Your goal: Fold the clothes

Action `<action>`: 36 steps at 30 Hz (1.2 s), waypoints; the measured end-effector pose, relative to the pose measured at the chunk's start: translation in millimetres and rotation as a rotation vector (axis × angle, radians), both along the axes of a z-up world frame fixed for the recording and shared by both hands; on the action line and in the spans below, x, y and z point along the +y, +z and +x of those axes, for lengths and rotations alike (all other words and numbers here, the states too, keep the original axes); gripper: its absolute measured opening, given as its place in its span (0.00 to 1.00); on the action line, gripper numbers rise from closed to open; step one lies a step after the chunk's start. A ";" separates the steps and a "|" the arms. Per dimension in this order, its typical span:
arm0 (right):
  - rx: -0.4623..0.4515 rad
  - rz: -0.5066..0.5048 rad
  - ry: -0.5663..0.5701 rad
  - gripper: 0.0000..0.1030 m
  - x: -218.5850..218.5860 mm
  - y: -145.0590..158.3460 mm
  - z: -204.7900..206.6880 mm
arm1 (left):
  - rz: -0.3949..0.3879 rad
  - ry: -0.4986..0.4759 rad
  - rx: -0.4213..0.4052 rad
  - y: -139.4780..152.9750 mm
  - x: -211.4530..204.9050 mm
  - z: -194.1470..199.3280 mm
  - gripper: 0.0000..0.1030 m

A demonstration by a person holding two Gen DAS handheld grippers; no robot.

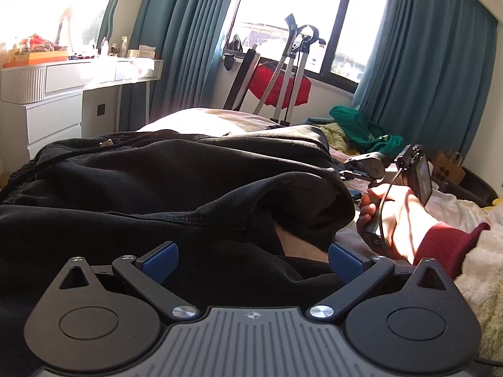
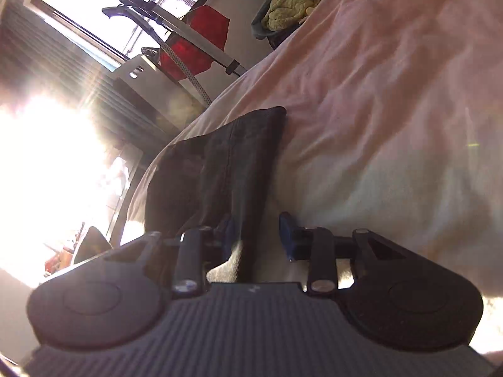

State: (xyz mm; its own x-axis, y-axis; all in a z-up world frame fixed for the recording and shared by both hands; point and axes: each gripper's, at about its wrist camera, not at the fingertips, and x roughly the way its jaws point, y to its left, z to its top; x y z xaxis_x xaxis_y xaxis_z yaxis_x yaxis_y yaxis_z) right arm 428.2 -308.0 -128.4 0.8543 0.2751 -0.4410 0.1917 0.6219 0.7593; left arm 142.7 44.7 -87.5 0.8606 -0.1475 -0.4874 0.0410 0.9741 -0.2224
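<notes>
A black garment lies bunched on the pink bed sheet. My left gripper is open, its blue pads wide apart over the near folds of the garment. In the right wrist view the same black garment runs from the bed toward my right gripper. The right gripper's blue pads are partly apart, with the garment's edge between them and not pinched. The right gripper also shows in the left wrist view, held by a hand with a red cuff beside the garment's right edge.
A pile of green and yellow clothes lies at the far right of the bed. A garment steamer stand and a red cloth stand by the window. A white dresser is at the left. A paper bag sits at the right.
</notes>
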 end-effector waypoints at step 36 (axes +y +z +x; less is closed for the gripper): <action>0.058 -0.196 -0.669 0.05 -299.9 -21.5 -257.0 | 0.143 -0.035 -0.009 -5.3 -33.1 -13.0 1.00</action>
State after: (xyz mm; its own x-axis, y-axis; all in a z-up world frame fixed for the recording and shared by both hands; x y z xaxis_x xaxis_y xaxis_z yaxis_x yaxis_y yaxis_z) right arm 171.2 -607.9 -149.9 0.7864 -0.3906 -0.4785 0.6176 0.4807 0.6225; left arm 129.7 11.6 -92.8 0.8603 -0.1074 -0.4983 0.0771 0.9937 -0.0812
